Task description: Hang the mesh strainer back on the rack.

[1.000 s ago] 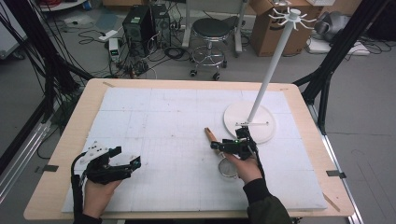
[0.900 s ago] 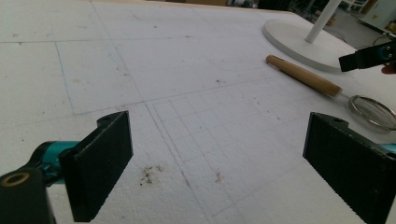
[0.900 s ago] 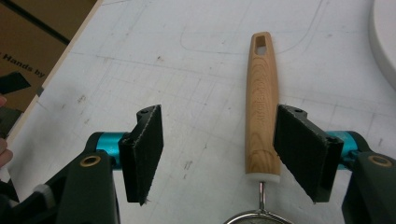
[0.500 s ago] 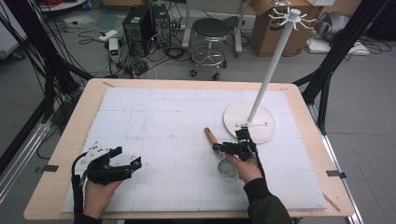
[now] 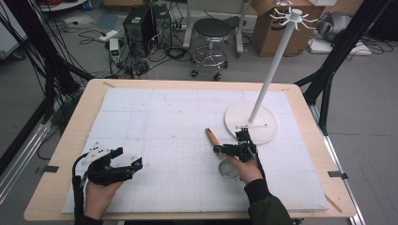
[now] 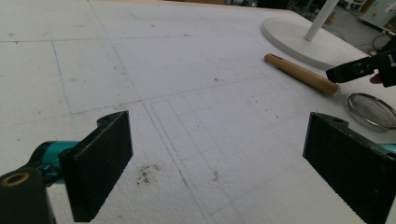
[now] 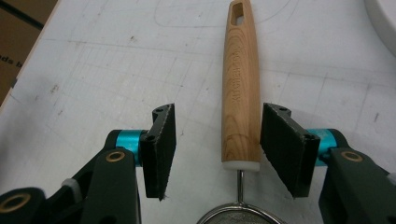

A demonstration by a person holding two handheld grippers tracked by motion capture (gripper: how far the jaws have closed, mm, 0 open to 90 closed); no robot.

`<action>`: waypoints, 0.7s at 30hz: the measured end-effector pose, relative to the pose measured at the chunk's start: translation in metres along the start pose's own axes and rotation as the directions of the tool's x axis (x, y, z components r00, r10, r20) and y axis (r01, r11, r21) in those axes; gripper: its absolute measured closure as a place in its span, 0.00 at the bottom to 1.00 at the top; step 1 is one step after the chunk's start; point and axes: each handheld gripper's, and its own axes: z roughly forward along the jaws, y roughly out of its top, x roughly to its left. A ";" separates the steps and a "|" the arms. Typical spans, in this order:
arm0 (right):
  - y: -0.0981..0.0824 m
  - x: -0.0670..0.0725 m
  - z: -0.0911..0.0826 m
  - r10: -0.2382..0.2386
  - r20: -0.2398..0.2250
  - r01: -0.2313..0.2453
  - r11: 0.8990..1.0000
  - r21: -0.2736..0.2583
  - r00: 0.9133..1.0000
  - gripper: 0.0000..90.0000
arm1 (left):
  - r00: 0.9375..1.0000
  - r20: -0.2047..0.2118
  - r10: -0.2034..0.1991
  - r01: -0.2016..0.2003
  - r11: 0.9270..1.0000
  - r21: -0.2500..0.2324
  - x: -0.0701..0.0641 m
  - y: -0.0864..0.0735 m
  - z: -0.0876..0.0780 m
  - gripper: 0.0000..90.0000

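Lying on the white foam board (image 5: 164, 122) that is covering the wooden table (image 5: 75, 117), a small strainer (image 5: 220, 152) with a wooden handle (image 7: 240, 84) is sitting right of the middle of the high view, its handle pointing up and left and its wire-mesh bowl (image 5: 228, 169) resting just beside the person's right hand (image 5: 246, 169). The right gripper (image 5: 224, 149) is reaching over the strainer with its jaws spread apart; in the right gripper view the handle is running up the middle of the frame between the two black pads (image 7: 161, 147), with the right-hand pad close to the wood and the left-hand pad standing clearly off it, so nothing is being clamped. The handle's hanging hole is showing at the top of that frame, and the rim of the mesh bowl is peeking in at the bottom edge. Toward the lower left of the high view, the left hand (image 5: 101, 194) is holding the left gripper (image 5: 133, 165) low over the board, well apart from the strainer, its jaws wide open and gripping nothing; in the left gripper view the strainer is lying at the upper right. A white stand (image 5: 277, 61) with hooks at its top is rising from a round white base (image 5: 251, 123) in the upper right part of the board, near the right gripper.
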 end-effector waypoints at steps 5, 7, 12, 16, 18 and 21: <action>-0.002 0.004 0.008 -0.040 0.037 0.038 0.998 0.052 0.999 0.52 | 1.000 0.000 -0.002 0.002 1.000 0.000 0.000 0.000 0.000 0.10; -0.002 0.008 0.011 -0.062 0.057 0.059 0.996 0.066 0.996 0.52 | 1.000 0.003 0.001 -0.001 1.000 0.000 0.000 0.000 0.000 0.10; 0.000 0.011 0.013 -0.105 0.083 0.098 0.992 0.083 0.991 0.54 | 1.000 0.017 0.003 -0.003 1.000 -0.006 0.000 0.000 0.000 0.10; 0.000 0.018 0.015 -0.165 0.124 0.151 0.982 0.111 0.979 0.56 | 0.999 0.035 0.002 -0.001 1.000 -0.020 0.000 0.000 -0.001 0.10; 0.001 0.022 0.017 -0.197 0.156 0.177 0.975 0.131 0.968 0.58 | 0.999 0.041 0.000 0.001 1.000 -0.026 0.000 0.001 -0.001 0.10; 0.001 0.027 0.019 -0.249 0.190 0.221 0.963 0.156 0.950 0.60 | 0.999 0.046 -0.010 0.012 1.000 -0.026 -0.001 0.001 -0.002 0.10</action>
